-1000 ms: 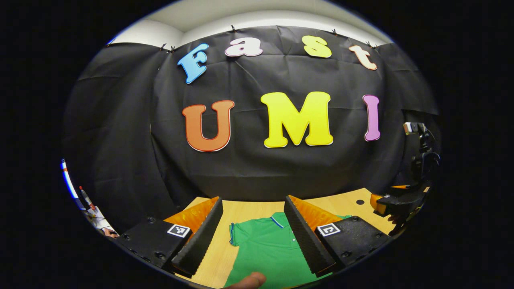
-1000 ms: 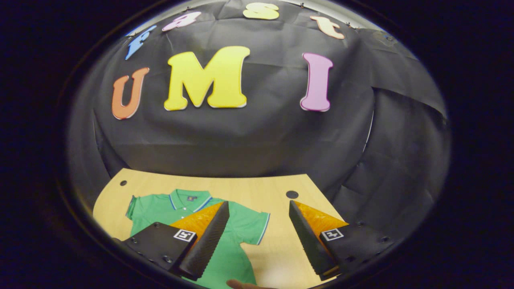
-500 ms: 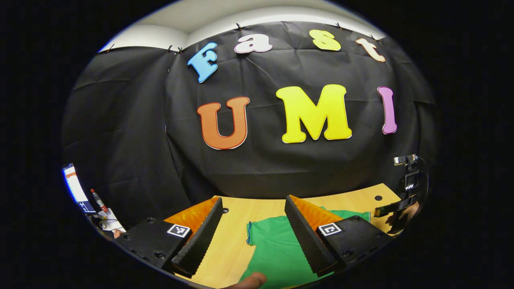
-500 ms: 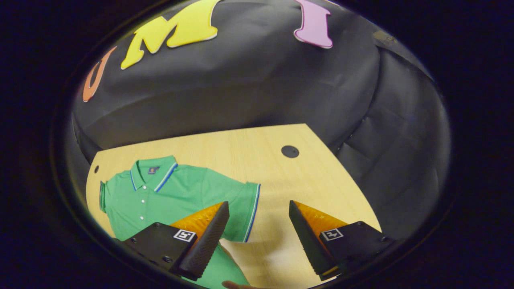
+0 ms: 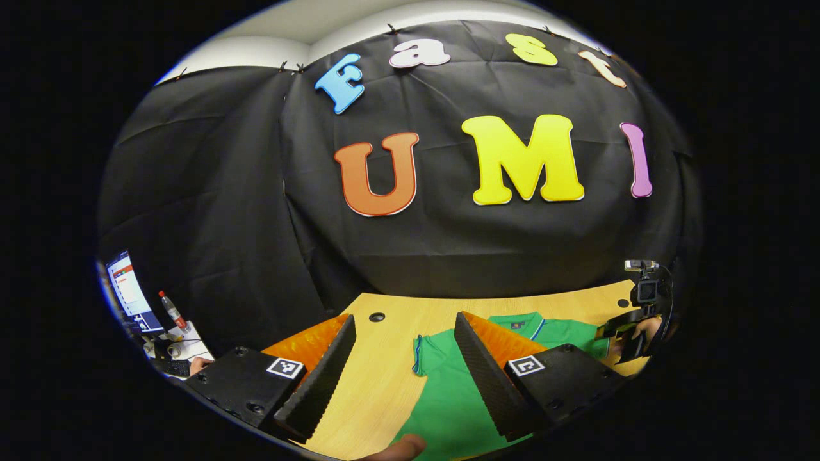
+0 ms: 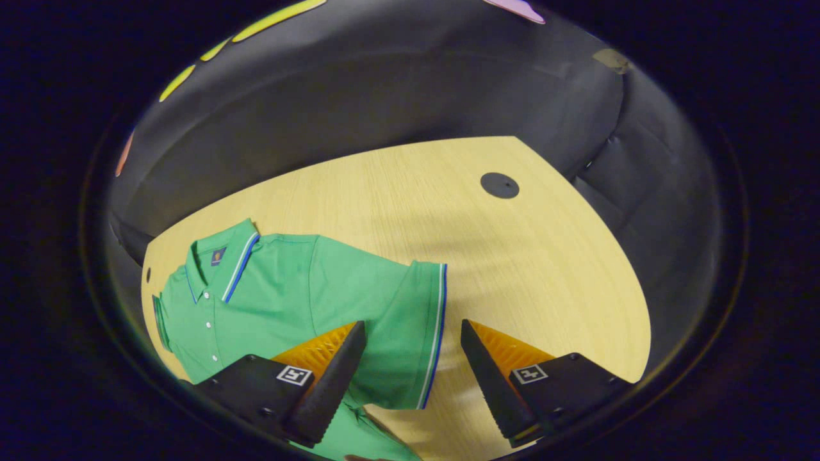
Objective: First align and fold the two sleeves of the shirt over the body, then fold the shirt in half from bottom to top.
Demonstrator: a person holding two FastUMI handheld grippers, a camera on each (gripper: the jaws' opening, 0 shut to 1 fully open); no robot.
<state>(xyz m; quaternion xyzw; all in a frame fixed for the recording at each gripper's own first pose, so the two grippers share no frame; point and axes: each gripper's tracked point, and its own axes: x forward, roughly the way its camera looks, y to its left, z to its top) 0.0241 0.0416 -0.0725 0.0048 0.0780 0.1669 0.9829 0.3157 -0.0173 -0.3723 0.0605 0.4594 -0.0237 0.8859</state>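
Observation:
A green polo shirt [image 6: 288, 301] with blue-and-white trim lies flat on the wooden table [image 6: 512, 269], collar toward the wall. My right gripper [image 6: 412, 325] hovers open above the shirt's right sleeve [image 6: 416, 333], and the sleeve's striped hem runs between the two fingers. In the left gripper view the shirt [image 5: 448, 390] lies ahead, its left sleeve hem just left of the right-hand finger. My left gripper [image 5: 405, 317] is open above the table beside that sleeve, holding nothing. The right gripper [image 5: 631, 333] and the hand holding it show at the far right.
A round cable hole [image 6: 500, 185] sits in the table beyond the right sleeve, another hole [image 5: 377, 317] near the left gripper. Off the table's left stand a monitor [image 5: 128, 294] and a bottle [image 5: 172, 310]. A fingertip [image 5: 400, 445] shows at the bottom edge.
The right gripper has tipped downward and come closer over the right sleeve. The left gripper has swung left, so the shirt sits farther right in its view. Both stay open.

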